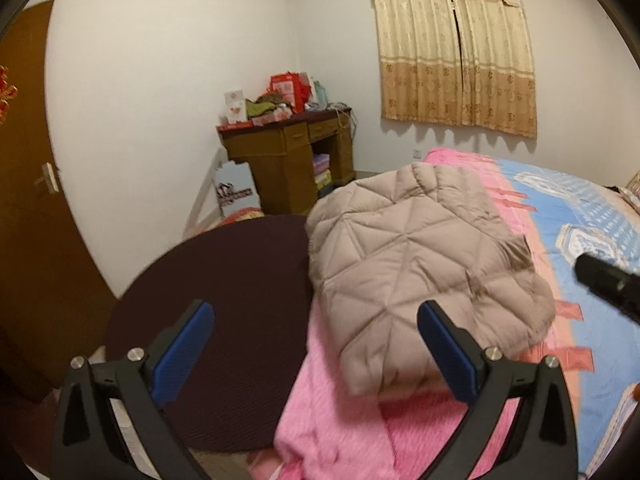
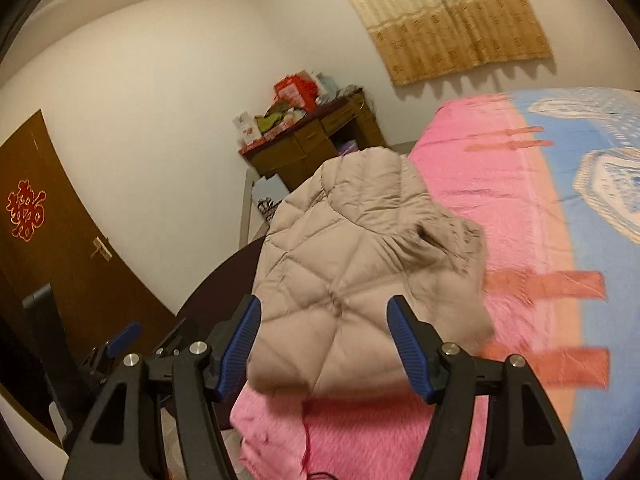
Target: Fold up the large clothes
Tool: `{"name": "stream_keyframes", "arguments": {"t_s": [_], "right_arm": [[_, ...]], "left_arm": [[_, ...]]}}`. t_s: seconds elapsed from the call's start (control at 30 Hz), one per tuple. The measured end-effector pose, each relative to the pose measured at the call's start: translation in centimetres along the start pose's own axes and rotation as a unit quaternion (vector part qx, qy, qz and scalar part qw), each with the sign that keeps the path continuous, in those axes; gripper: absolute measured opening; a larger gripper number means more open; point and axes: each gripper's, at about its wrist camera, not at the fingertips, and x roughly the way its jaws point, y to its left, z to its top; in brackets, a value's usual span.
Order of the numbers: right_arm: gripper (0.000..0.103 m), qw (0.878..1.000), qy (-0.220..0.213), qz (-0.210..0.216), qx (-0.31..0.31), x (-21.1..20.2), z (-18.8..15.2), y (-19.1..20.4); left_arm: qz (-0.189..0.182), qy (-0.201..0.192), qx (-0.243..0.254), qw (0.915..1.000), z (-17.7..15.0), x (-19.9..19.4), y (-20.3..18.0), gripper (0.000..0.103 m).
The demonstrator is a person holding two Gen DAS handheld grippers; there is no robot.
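Observation:
A beige quilted puffer jacket (image 1: 416, 252) lies folded into a compact bundle on the near corner of the bed, on a pink blanket (image 1: 360, 432). It also shows in the right wrist view (image 2: 352, 280). My left gripper (image 1: 316, 352) is open and empty, hovering in front of the jacket's near left edge. My right gripper (image 2: 324, 344) is open and empty, just in front of the jacket's near edge. The left gripper's blue fingertip (image 2: 122, 336) shows at lower left in the right wrist view. Part of the right tool (image 1: 608, 280) shows at the right edge of the left wrist view.
The bed has a blue patterned cover (image 1: 580, 216) beyond the pink blanket. A dark round table (image 1: 224, 320) stands beside the bed's left side. A wooden desk (image 1: 292, 156) piled with boxes stands in the corner. A brown door (image 1: 28, 208) is at left, curtains (image 1: 452, 48) behind.

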Motion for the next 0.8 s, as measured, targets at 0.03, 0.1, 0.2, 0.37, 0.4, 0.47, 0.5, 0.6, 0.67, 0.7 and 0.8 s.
{"name": "stream_keyframes", "arguments": {"t_s": [0.03, 0.1, 0.2, 0.37, 0.4, 0.47, 0.5, 0.6, 0.67, 0.7, 0.8], "right_arm": [[0.067, 1.000, -0.012, -0.005, -0.006, -1.5, -0.5, 0.7], [0.067, 0.999, -0.029, -0.018, -0.022, -3.6, -1.1, 1.9], [0.068, 0.997, -0.048, -0.038, -0.045, -6.4, -1.9, 4.1], [0.069, 0.992, -0.086, -0.057, -0.069, -10.1, -4.1, 7.1], [0.069, 0.991, -0.093, -0.060, -0.074, -10.6, -4.5, 7.6], [0.069, 0.989, -0.102, -0.065, -0.080, -11.4, -5.2, 8.4], [0.069, 0.989, -0.106, -0.067, -0.081, -11.7, -5.3, 8.7], [0.070, 0.988, -0.115, -0.068, -0.077, -12.3, -5.6, 9.4], [0.070, 0.987, -0.122, -0.066, -0.076, -12.7, -5.8, 9.7], [0.070, 0.987, -0.126, -0.066, -0.076, -12.9, -5.9, 9.8], [0.070, 0.986, -0.134, -0.067, -0.077, -13.2, -5.9, 10.1]], "left_arm": [[0.007, 0.000, 0.000, 1.0000, -0.2, -1.0, 0.1, 0.103], [0.006, 0.000, -0.003, 1.0000, -0.5, -2.9, 0.4, 0.103], [0.002, 0.012, -0.015, 0.9998, -1.2, -5.1, 1.2, 0.103], [-0.007, -0.003, -0.034, 0.9994, -2.3, -7.8, 2.5, 0.103], [-0.007, -0.009, -0.035, 0.9993, -2.5, -8.2, 2.6, 0.103], [-0.005, -0.018, -0.032, 0.9993, -2.9, -9.0, 2.8, 0.103], [-0.004, -0.023, -0.026, 0.9994, -3.0, -9.4, 2.9, 0.103], [0.008, -0.040, -0.016, 0.9990, -3.1, -10.4, 3.0, 0.103], [0.011, -0.052, -0.014, 0.9985, -3.2, -11.0, 3.1, 0.103], [0.011, -0.054, -0.015, 0.9984, -3.2, -11.2, 3.2, 0.103], [0.007, -0.052, -0.021, 0.9984, -3.1, -11.2, 3.5, 0.103]]}}
